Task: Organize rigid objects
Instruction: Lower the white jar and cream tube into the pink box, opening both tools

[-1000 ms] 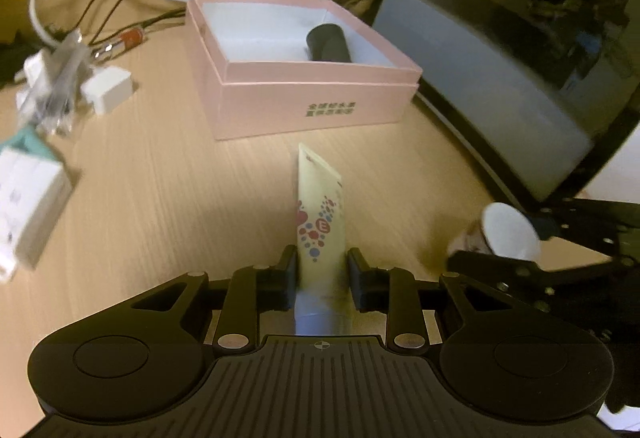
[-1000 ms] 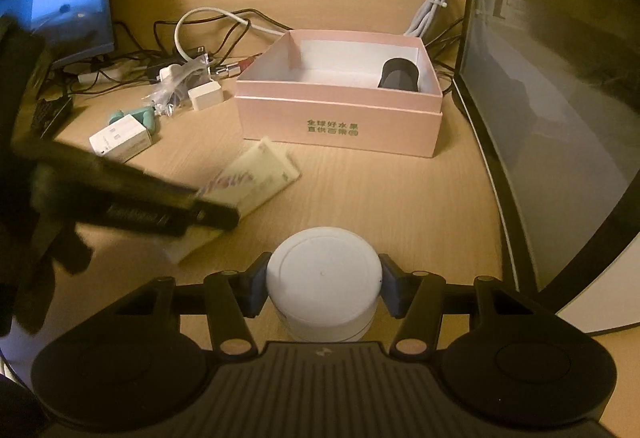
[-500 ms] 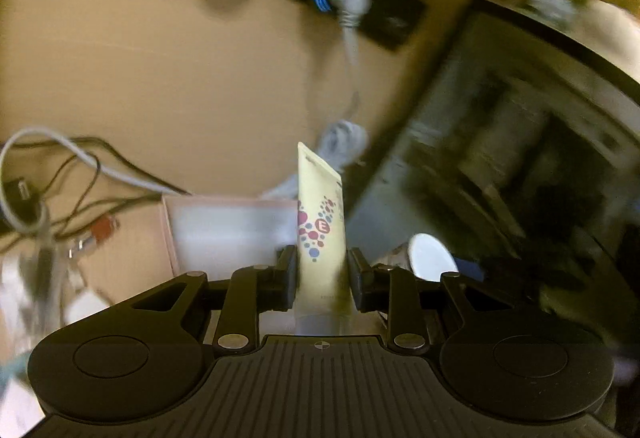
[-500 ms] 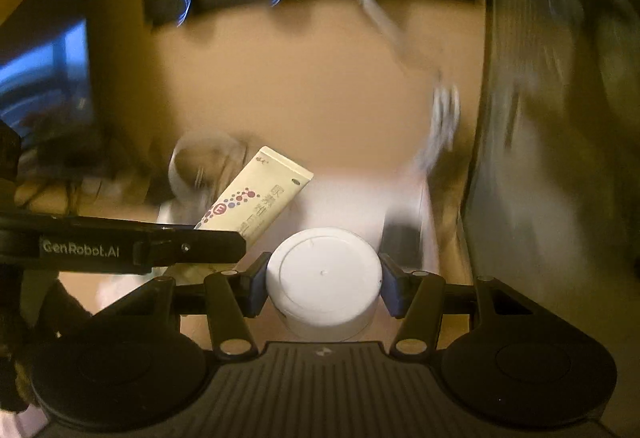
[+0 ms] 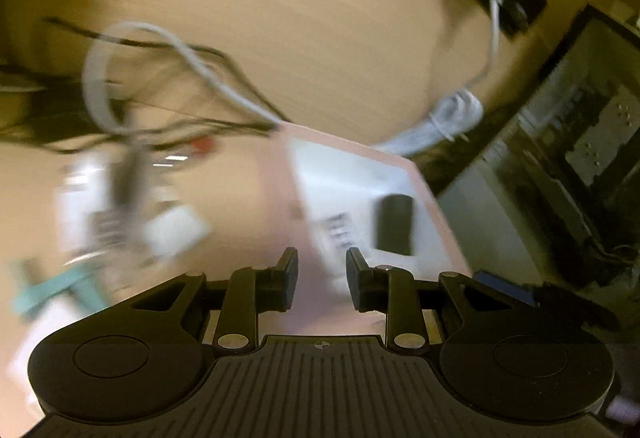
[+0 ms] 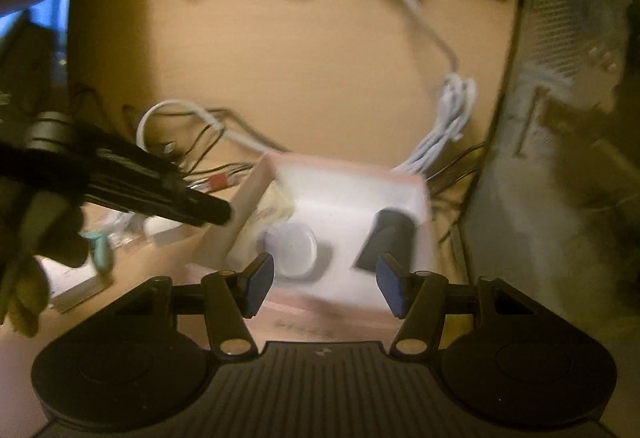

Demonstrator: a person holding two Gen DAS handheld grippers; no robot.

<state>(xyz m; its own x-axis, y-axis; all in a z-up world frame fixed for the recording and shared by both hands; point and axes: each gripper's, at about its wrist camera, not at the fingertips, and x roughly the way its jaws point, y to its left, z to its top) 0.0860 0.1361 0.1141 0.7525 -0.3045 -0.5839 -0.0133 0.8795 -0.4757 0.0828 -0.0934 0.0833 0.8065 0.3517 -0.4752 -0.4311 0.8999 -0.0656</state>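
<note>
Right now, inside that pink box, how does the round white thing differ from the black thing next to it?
The white jar is round and pale, showing a flat circular lid; the black cylinder is dark and longer than wide, lying on its side. The jar sits toward the box's left, the cylinder toward its right. Both rest loose in the pink box, held by neither gripper.

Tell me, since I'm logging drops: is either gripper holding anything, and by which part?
Nothing is held. The left gripper and right gripper are both empty above the pink box.

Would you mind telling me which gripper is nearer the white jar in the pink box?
Right. The right gripper hovers just over the white jar; the left gripper sits off beyond the pink box's left wall.
</note>
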